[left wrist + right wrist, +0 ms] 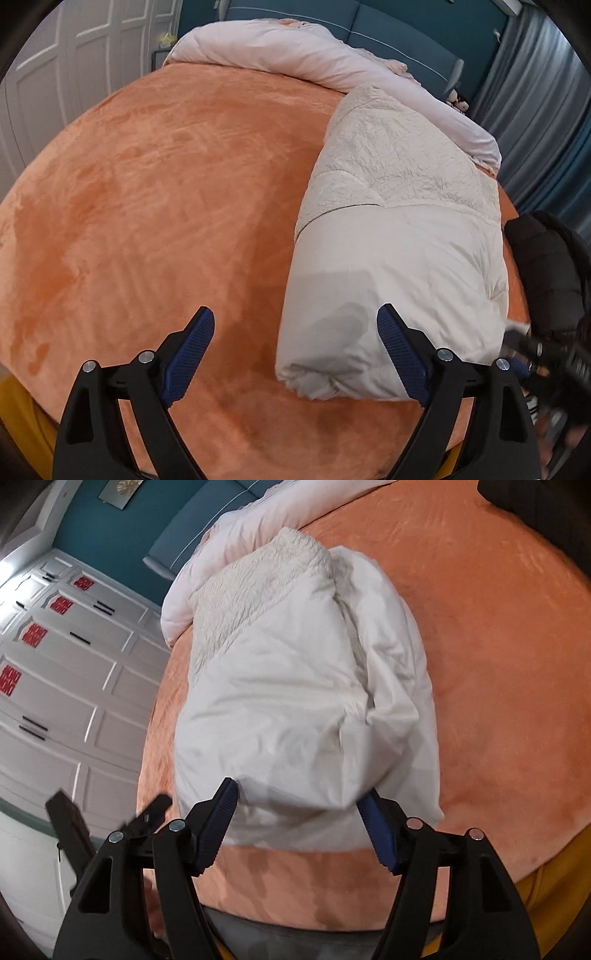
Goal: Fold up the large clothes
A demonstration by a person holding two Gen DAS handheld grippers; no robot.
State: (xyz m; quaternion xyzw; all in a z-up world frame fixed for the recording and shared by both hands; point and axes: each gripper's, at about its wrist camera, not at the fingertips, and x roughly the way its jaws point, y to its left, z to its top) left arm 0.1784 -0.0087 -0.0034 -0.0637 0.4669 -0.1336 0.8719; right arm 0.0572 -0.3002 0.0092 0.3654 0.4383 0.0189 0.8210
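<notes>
The folded white coat (pixel 295 686) lies as a thick bundle on the orange bed cover (pixel 155 192), its fleecy lining (pixel 399 147) showing at the far end and the smooth padded shell toward me. It sits near the bed's front edge, toward the right side as my left camera sees it.

My right claw (pixel 299 805) hangs at the bundle's near end with its jaws apart; the blue pads flank the fabric edge, and I cannot tell whether they touch it. My left claw (pixel 295 332) is spread wide over the bare cover just left of the bundle, holding nothing; its right finger crosses the coat's near corner in the view.

Behind the coat a pale pink duvet (pixel 295 55) is heaped along the teal headboard (pixel 388 29). A black garment (pixel 543 258) lies beside the coat at the bed's right edge. White wardrobe doors (pixel 66 664) with red stickers stand alongside.
</notes>
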